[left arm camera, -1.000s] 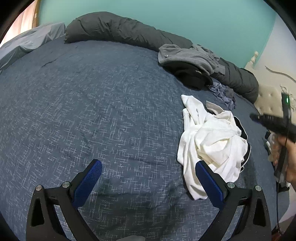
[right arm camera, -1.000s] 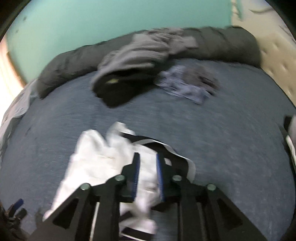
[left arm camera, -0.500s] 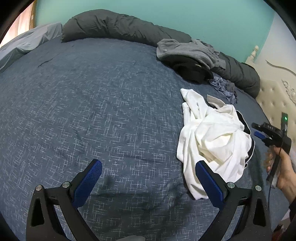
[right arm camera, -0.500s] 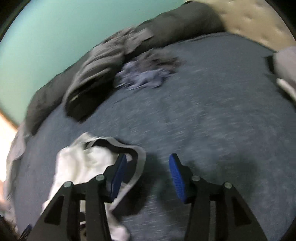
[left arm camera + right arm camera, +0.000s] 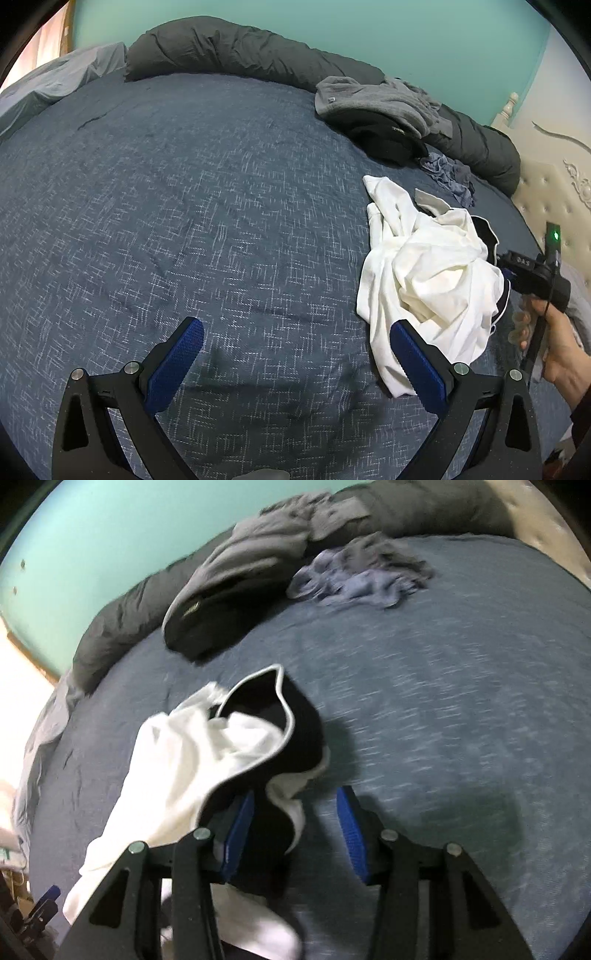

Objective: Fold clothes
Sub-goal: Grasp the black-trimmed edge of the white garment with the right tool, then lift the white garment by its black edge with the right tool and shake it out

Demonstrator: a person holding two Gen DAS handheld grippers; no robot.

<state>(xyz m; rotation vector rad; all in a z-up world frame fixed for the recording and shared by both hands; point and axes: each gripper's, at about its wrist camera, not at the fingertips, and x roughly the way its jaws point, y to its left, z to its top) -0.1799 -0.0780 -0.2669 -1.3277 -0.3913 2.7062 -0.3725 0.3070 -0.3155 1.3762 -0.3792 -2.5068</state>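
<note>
**Right gripper opens and drops onto the garment's edge**

The right gripper (image 5: 295, 834) has just spread its jaws from nearly shut and sunk toward the crumpled white garment (image 5: 428, 273) on the bed (image 5: 184, 221). Its black, white-piped hem (image 5: 280, 760) now lies between the pads, though through the blur it appears not yet pinched. The left gripper (image 5: 295, 362) hangs wide open over bare bedding, holding nothing. Folding hasn't started; this looks like the first grasp.

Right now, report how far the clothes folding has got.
Nothing is folded yet. The white shirt lies crumpled on the bed. The right gripper, jaws just opened, straddles its dark trim; the left gripper hovers open. The grey pile waits untouched.
</note>
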